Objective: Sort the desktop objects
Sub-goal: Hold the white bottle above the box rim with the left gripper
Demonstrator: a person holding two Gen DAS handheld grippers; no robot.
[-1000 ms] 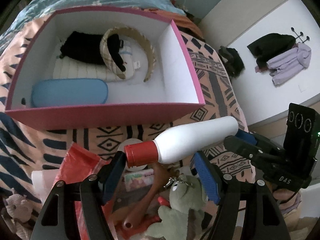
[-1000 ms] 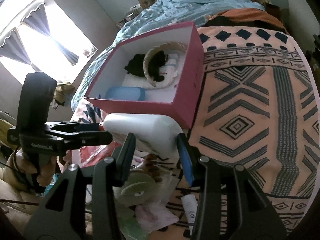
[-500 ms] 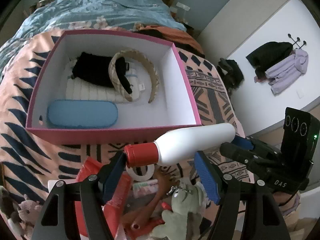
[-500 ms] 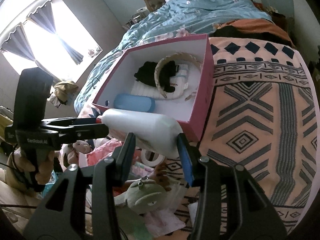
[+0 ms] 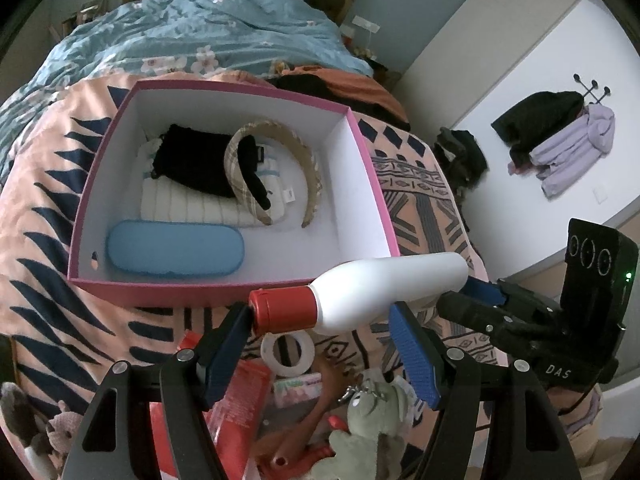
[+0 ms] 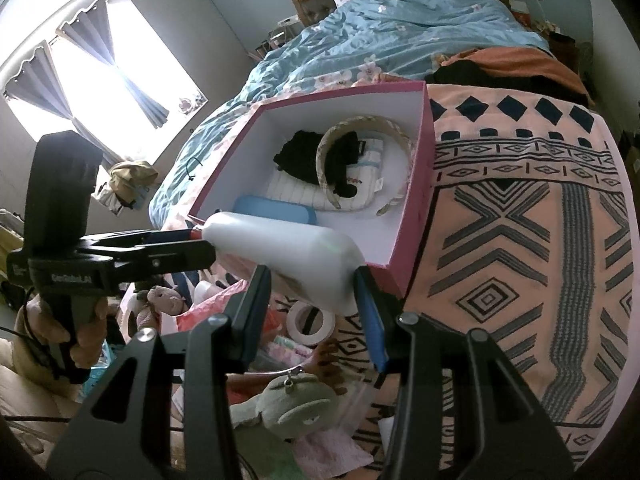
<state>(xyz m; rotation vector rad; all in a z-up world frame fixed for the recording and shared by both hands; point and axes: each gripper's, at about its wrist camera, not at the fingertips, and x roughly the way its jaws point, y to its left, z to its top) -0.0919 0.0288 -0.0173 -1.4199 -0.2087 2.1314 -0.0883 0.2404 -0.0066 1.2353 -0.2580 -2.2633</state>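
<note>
while right tool (image 6: 312,304) clamps white bottle (image 5: 384,292) base, left tool (image 5: 320,344) grips its red cap end.

Your right wrist view takes its daylight from the window (image 6: 108,92) at the upper left of the frame, which is blown out to pure white between the curtains, so you lose all detail there. That light falls softly over the bed, and you get only faint shadows under the white bottle (image 6: 280,256). Your left wrist view is dimmer and flatter, with a cool cast and no glare. Both frames bend hard at the edges and go black in the corners. The gripper arms nearest you look dark and slightly soft, while the pink box (image 5: 376,184) stays sharp.
</note>
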